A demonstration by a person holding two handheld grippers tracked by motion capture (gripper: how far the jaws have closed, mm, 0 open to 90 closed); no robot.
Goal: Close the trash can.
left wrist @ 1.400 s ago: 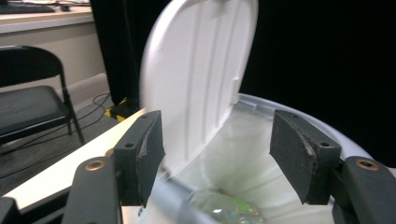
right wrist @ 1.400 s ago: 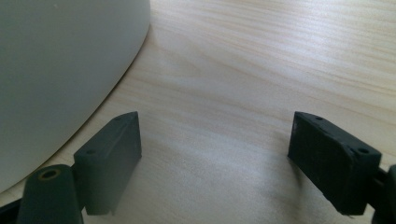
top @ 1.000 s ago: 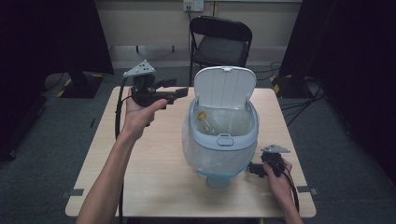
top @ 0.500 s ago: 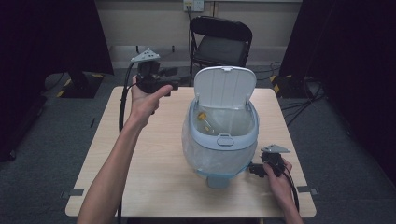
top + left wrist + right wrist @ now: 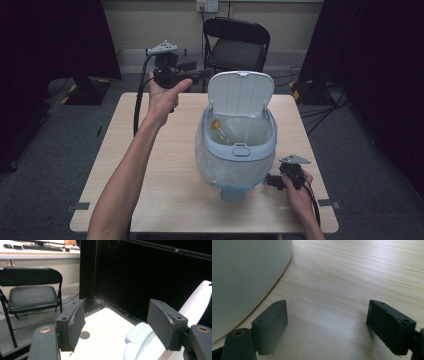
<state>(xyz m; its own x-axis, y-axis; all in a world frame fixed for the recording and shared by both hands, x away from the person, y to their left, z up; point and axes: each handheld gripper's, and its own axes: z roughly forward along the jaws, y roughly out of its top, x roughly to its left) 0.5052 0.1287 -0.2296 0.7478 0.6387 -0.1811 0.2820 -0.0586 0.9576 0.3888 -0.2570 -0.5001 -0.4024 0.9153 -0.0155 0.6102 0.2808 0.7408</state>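
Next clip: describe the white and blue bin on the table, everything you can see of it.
The round white plastic bin with a pale blue rim stands upright near the middle of the light wooden table. Its white hinged lid is raised at the back. A blue latch sits on the front rim and a pedal at the base. A clear liner shows inside, with something small and yellowish. Neither hand-held gripper touches it.

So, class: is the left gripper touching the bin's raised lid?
Apart. The high view shows the left gripper held up beside the lid with floor visible between them; the left gripper view shows its jaws open with nothing between.

Overhead forward-down; jaw-level close-ups; shared table (image 5: 165,165)
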